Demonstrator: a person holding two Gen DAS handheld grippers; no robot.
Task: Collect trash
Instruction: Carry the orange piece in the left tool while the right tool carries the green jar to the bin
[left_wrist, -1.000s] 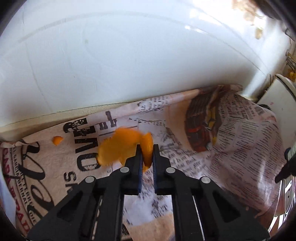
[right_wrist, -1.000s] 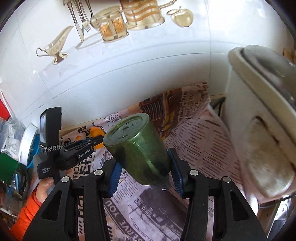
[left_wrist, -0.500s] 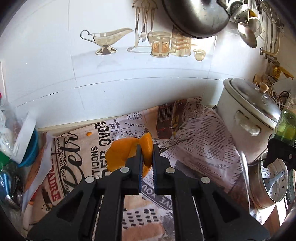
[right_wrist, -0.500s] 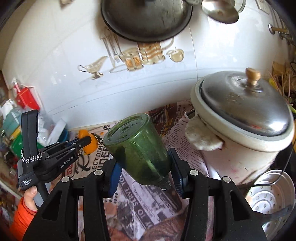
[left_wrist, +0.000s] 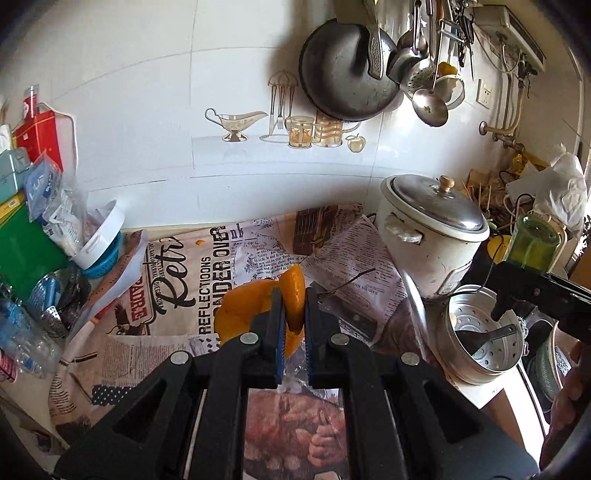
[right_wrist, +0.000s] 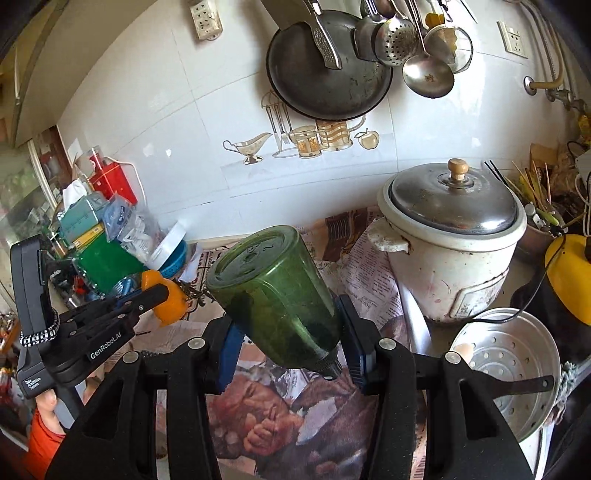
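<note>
Newspaper sheets (left_wrist: 207, 273) cover my counter, lower centre of both views. White rice cooker (left_wrist: 432, 240) with a steel lid stands at right; a perforated steamer pot (left_wrist: 480, 343) sits just below it, a dark utensil inside. On the tiled wall, upper centre, I see a dark pan (right_wrist: 328, 70), with a ladle (right_wrist: 428, 75) and skimmer beside it. Left edge: red box (left_wrist: 38, 136), green packet (left_wrist: 26, 251), blue-and-white basket (left_wrist: 101, 243).

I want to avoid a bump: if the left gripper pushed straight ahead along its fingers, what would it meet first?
Probably the newspaper on the counter, then the tiled wall; depth is unclear. The left gripper already clamps orange peel.
</note>
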